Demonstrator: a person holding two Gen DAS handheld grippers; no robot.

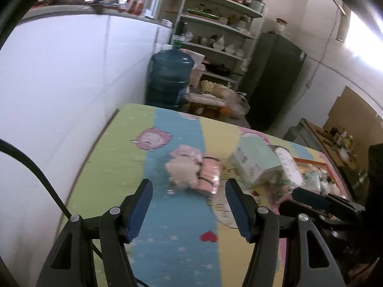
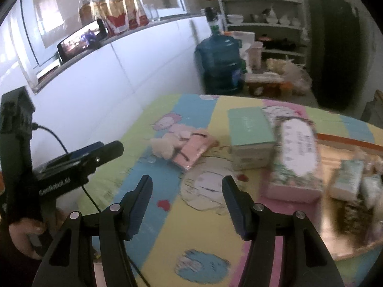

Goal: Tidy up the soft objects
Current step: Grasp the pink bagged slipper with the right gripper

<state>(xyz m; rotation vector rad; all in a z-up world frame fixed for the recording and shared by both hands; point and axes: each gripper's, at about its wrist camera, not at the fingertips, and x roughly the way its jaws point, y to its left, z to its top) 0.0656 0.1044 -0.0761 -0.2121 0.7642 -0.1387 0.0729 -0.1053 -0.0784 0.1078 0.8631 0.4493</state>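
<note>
Left wrist view: the left hand-held gripper [image 1: 189, 192] is spread, empty; a cream plush toy [image 1: 183, 171] lies mid-frame on the surface [image 1: 172, 239].

Right wrist view: the right hand-held gripper [image 2: 187, 189] gapes empty; a tissue pack [image 2: 295, 160] lies right of centre.

- The left gripper [image 1: 189, 186] hangs over the cartoon-print table cover [image 1: 172, 215], jaws apart with nothing between them.
- Just beyond its fingertips lies a cream plush toy [image 1: 182, 169], touching a pink packet [image 1: 210, 174] on the toy's right.
- Further right of the toy stands a mint-green tissue box [image 1: 256, 162], with a floral tissue pack [image 1: 287, 162] against its far side.
- The right gripper [image 1: 318, 201] shows well right of the toy, near the cover's edge; its state cannot be made out.
- Behind the toy, past the cover, stands a blue water jug [image 1: 170, 76] beside shelves [image 1: 220, 31].
</note>
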